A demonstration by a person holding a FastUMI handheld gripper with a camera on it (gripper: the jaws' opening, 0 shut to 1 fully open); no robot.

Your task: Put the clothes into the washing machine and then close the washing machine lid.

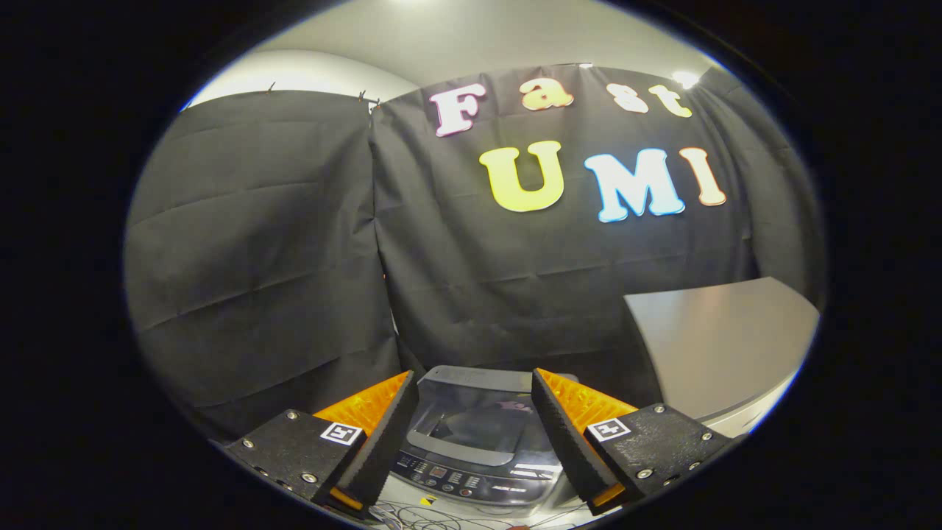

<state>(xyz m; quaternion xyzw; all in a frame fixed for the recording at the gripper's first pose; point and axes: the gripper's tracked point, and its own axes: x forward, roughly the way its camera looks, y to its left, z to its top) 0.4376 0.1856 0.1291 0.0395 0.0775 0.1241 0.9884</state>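
Observation:
A grey top-loading washing machine (pixel 478 434) stands below me against the black cloth wall. Its dark see-through lid (pixel 475 419) lies flat on the top, and the control panel (pixel 471 482) runs along the edge nearest me. My gripper (pixel 472 377) hovers above the machine and is open. Its orange fingers with black pads (pixel 383 434) are spread wide, one over each side of the lid, with nothing between them.
A grey tabletop (pixel 721 346) stands to the right of the machine, at about the fingers' height. Thin cables (pixel 441 515) lie in front of the control panel. Black cloth walls close off the back and the left.

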